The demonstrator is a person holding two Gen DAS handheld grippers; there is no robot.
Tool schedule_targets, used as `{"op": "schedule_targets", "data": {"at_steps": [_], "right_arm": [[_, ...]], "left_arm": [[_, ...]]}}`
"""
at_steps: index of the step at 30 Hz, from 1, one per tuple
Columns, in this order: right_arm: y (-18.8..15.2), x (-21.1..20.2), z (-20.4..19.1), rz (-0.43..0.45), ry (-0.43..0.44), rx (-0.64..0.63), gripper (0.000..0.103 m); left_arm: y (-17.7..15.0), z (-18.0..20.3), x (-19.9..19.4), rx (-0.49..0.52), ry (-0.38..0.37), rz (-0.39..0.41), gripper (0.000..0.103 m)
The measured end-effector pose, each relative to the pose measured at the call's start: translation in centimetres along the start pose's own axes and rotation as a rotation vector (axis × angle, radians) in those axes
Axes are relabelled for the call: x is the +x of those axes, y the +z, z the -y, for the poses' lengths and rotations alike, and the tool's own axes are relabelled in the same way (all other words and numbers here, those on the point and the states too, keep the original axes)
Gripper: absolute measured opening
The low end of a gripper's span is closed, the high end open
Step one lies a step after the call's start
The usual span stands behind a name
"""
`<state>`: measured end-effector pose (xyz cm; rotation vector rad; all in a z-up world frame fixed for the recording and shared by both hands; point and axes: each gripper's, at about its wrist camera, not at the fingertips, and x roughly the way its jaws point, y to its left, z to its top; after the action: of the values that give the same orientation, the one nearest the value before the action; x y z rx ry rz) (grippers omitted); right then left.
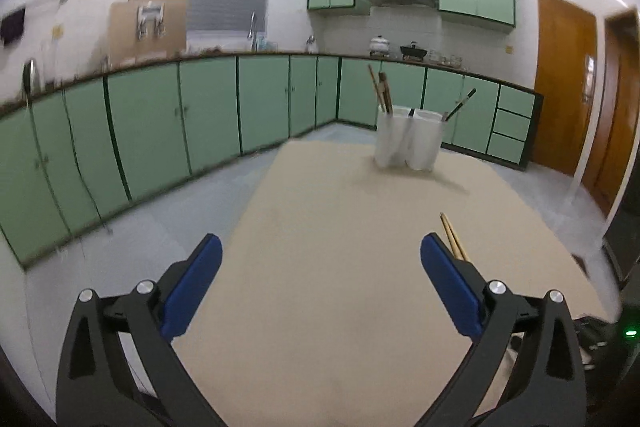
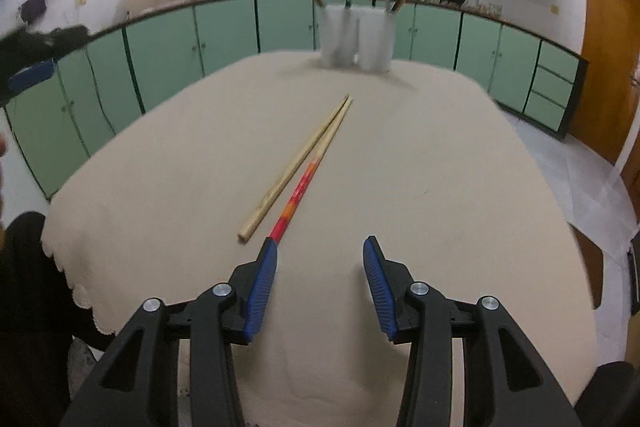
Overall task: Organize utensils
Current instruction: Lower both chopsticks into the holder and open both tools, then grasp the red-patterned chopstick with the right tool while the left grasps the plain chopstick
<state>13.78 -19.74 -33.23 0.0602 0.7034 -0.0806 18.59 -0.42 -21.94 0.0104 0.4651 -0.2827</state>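
Note:
Two chopsticks lie side by side on the beige table [image 2: 440, 187]: a plain wooden chopstick [image 2: 296, 167] and a red-and-orange-handled chopstick [image 2: 304, 187]. My right gripper [image 2: 321, 245] hovers open just short of them, nothing between its fingers; the red handle's end runs up to its left fingertip. A white two-cup utensil holder [image 2: 356, 39] with a few sticks in it stands at the far edge. In the left wrist view my left gripper [image 1: 320, 243] is open wide and empty, the chopstick tips [image 1: 452, 235] peek out behind its right finger, and the holder [image 1: 408, 139] stands far ahead.
Green floor cabinets [image 1: 160, 131] run along the walls behind the table, with a wooden door [image 1: 564, 83] at the right. The table's scalloped cloth edge [image 2: 80, 291] is near at the lower left. One blue pad [image 2: 32, 77] of the left gripper shows at the far left.

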Motion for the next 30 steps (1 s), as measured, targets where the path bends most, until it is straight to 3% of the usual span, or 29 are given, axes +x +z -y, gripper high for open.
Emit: {"op": "schedule_targets", "data": {"at_steps": [12, 16, 18, 30], "right_arm": [[0.6, 0.9, -0.7, 0.026, 0.008, -0.046, 0.043], [0.9, 1.4, 0.4, 0.03, 0.0, -0.009, 0.026], [1.0, 1.5, 0.9, 0.03, -0.003, 0.001, 0.008], [-0.1, -0.2, 8.9, 0.008, -0.117, 0.182, 0.006]], "left_arm": [[-0.8, -0.7, -0.1, 0.01, 0.009, -0.036, 0.097], [-0.8, -0.4, 0.2, 0.017, 0.007, -0.036, 0.097], [-0.9, -0.3, 0.5, 0.018, 0.007, -0.043, 0.097], [-2.6, 3.9, 3.4, 0.019, -0.069, -0.114, 0.097]]}}
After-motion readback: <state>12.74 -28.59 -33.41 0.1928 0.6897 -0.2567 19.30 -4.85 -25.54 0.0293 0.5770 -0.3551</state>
